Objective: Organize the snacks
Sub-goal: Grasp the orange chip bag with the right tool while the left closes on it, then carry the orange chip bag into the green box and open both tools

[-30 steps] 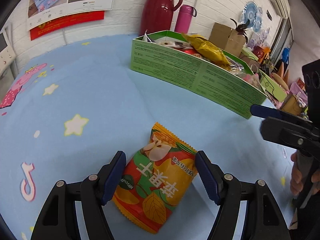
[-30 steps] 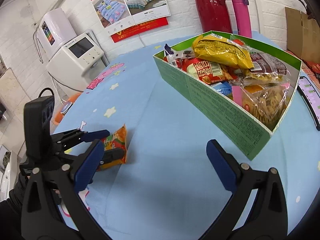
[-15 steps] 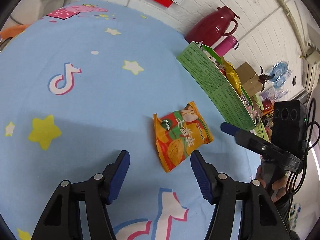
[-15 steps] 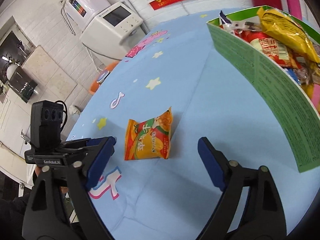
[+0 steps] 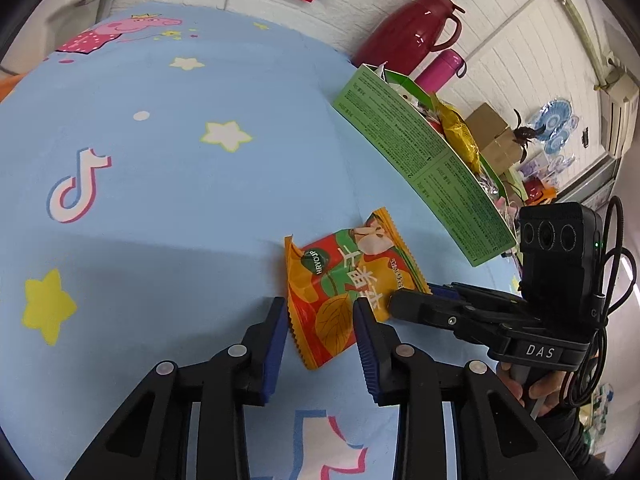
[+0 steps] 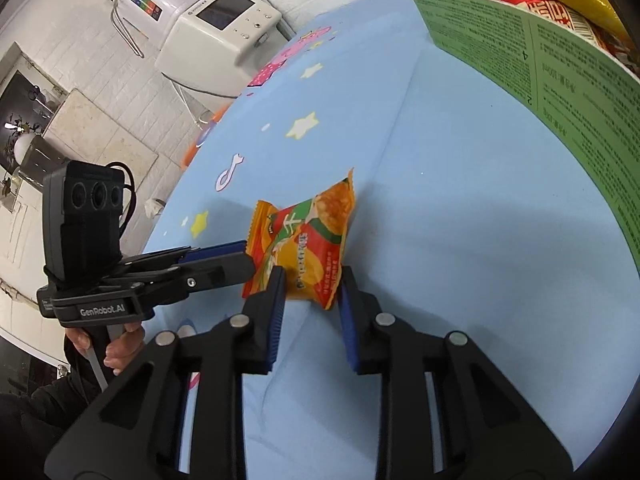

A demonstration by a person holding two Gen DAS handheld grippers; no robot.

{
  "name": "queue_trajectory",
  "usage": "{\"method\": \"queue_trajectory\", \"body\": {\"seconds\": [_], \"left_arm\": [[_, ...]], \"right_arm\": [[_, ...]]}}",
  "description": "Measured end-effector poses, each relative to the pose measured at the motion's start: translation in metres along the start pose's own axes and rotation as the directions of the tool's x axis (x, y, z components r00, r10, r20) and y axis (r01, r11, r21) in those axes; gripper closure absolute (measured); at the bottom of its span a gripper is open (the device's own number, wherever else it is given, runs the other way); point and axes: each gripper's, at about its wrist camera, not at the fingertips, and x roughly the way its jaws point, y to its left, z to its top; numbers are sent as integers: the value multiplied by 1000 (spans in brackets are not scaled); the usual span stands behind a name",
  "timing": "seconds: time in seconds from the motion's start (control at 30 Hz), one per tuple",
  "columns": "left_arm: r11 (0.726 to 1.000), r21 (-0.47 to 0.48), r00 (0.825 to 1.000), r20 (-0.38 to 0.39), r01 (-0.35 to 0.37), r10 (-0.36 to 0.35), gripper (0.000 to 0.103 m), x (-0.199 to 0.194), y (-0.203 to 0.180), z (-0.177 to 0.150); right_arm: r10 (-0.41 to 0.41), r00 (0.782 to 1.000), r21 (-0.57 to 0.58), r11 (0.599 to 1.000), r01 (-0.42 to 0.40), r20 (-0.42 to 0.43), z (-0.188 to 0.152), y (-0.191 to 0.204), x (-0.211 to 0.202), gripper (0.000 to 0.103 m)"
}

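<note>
An orange and red snack packet [image 5: 340, 280] [image 6: 308, 240] lies flat on the blue tablecloth. My left gripper [image 5: 320, 314] is open but narrowed, and the packet's near end sits between its blue pads. One pad is at the packet's left edge and the other overlaps its face. My right gripper [image 6: 312, 280] is also narrowed and straddles the packet's opposite end. Each gripper shows in the other's view, with its tips at the packet's edge. The packet is not crumpled. The green snack box [image 5: 420, 160] [image 6: 560, 72] stands beyond it, filled with packets.
A red thermos [image 5: 404, 28] and a pink bottle [image 5: 440, 70] stand behind the box. A white appliance [image 6: 216, 28] sits off the table's far edge. The person's hands [image 6: 116, 348] hold the gripper handles. Bare blue cloth lies left of the packet.
Both grippers have moved in onto the packet from opposite sides, and their jaws have narrowed from wide open to roughly half that gap. The packet has stayed on the cloth.
</note>
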Motion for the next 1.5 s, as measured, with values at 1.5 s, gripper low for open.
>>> {"method": "queue_trajectory", "body": {"seconds": [1.5], "left_arm": [[941,334,984,138,59,-110,100,20,-201,103]], "right_arm": [[-174,859,180,979,98,481,27,-50,-176,80]]}}
